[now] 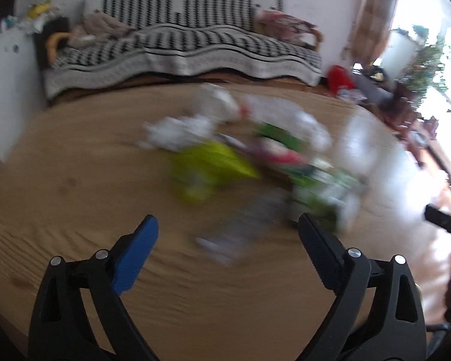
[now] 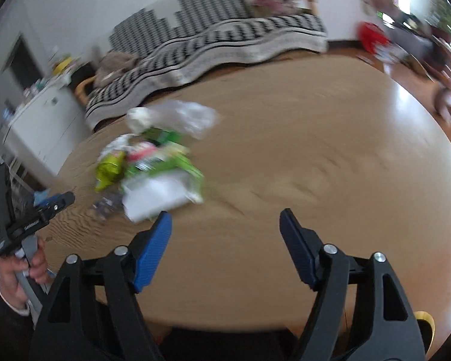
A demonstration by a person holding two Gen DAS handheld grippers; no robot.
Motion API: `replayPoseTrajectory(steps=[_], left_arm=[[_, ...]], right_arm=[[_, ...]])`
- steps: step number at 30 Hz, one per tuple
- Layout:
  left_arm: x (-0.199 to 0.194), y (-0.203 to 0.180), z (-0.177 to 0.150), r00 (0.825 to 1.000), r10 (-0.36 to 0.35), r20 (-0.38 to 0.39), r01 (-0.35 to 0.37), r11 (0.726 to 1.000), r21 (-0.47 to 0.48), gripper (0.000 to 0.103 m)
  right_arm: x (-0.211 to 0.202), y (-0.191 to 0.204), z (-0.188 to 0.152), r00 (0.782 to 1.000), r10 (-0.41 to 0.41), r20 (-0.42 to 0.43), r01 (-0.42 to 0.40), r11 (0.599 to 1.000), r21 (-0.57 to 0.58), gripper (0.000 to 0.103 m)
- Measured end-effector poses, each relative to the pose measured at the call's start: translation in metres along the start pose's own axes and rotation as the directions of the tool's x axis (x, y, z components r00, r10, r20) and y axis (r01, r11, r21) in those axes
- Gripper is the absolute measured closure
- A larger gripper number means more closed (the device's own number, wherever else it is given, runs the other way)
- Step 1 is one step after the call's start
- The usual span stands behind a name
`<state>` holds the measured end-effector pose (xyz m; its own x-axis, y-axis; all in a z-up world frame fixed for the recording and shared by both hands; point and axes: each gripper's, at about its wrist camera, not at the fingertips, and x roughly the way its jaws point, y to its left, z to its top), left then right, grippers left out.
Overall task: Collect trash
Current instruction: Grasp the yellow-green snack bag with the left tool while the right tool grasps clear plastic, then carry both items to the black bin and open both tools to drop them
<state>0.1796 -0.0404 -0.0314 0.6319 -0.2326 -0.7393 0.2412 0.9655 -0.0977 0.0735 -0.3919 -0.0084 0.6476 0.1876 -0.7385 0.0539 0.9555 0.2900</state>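
Note:
A blurred pile of trash lies on a round wooden table [image 1: 75, 162]: a yellow-green wrapper [image 1: 213, 162], crumpled white paper [image 1: 177, 132], clear plastic bags [image 1: 273, 111] and green and white packets [image 1: 318, 186]. My left gripper [image 1: 228, 225] is open and empty, just short of the pile's near edge. In the right wrist view the pile [image 2: 153, 165] lies left of centre on the table [image 2: 315, 156], with a white packet [image 2: 156, 195] nearest. My right gripper [image 2: 225, 216] is open and empty, to the right of the pile. The left gripper [image 2: 57, 201] shows at the left edge there.
A sofa with a black-and-white striped cover [image 1: 180, 45] stands behind the table. A white cabinet [image 2: 39, 120] is at the left. A red object [image 1: 339, 78] and plants [image 1: 424, 69] are at the right by a bright window.

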Motion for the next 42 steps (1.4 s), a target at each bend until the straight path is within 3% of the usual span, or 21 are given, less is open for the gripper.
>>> replayPoseTrajectory(steps=[3,7,11,18,20,22,23,24,25,28,35,42], left_arm=[[0.007,0.026,0.019,1.0,0.001,0.004,-0.001,1.0,-0.021,0.011],[0.046,0.032,0.044,0.998,-0.04,-0.057,0.037,0.998,-0.06,0.01],[0.089,0.023,0.053,0.99,-0.046,-0.137,0.033,0.995,-0.098,0.01],[0.126,0.028,0.05,0.98,-0.048,-0.193,0.012,0.982,-0.186,0.01],[0.127,0.029,0.049,0.984,-0.038,-0.172,0.005,0.981,-0.191,0.01],[0.128,0.026,0.048,0.987,-0.028,-0.157,0.0,0.984,-0.18,0.012],[0.13,0.024,0.049,0.988,-0.025,-0.152,-0.001,0.985,-0.171,0.014],[0.128,0.022,0.048,0.989,-0.025,-0.143,0.002,0.988,-0.156,0.028],[0.128,0.02,0.048,0.99,-0.023,-0.138,0.003,0.991,-0.137,0.042],[0.125,0.023,0.047,0.988,-0.044,-0.145,0.019,0.986,-0.166,0.049],[0.098,0.027,0.054,0.992,-0.053,-0.117,0.032,0.984,-0.174,0.051],[0.035,0.011,0.065,0.997,-0.063,-0.034,0.058,0.991,-0.122,0.051]], right_arm=[[0.027,0.029,0.04,1.0,0.013,0.004,-0.013,0.998,-0.065,0.026],[0.076,0.049,0.092,0.999,0.029,-0.023,-0.031,0.998,-0.057,0.02],[0.14,0.067,0.143,0.996,-0.051,-0.072,0.045,0.996,-0.073,0.02],[0.229,0.075,0.168,0.97,-0.12,-0.212,0.104,0.991,-0.085,0.02],[0.245,0.073,0.168,0.961,-0.151,-0.231,0.133,0.987,-0.091,0.026],[0.253,0.07,0.165,0.958,-0.147,-0.246,0.132,0.988,-0.078,0.047],[0.255,0.068,0.164,0.955,-0.151,-0.254,0.134,0.987,-0.083,0.053],[0.254,0.069,0.164,0.956,-0.154,-0.249,0.133,0.986,-0.099,0.068],[0.253,0.069,0.164,0.957,-0.151,-0.246,0.127,0.986,-0.107,0.073],[0.243,0.074,0.163,0.964,-0.16,-0.211,0.132,0.981,-0.142,0.081],[0.177,0.074,0.162,0.991,-0.091,-0.094,0.08,0.99,-0.114,0.082],[0.087,0.061,0.141,0.999,-0.033,-0.018,0.031,0.996,-0.084,0.082]])
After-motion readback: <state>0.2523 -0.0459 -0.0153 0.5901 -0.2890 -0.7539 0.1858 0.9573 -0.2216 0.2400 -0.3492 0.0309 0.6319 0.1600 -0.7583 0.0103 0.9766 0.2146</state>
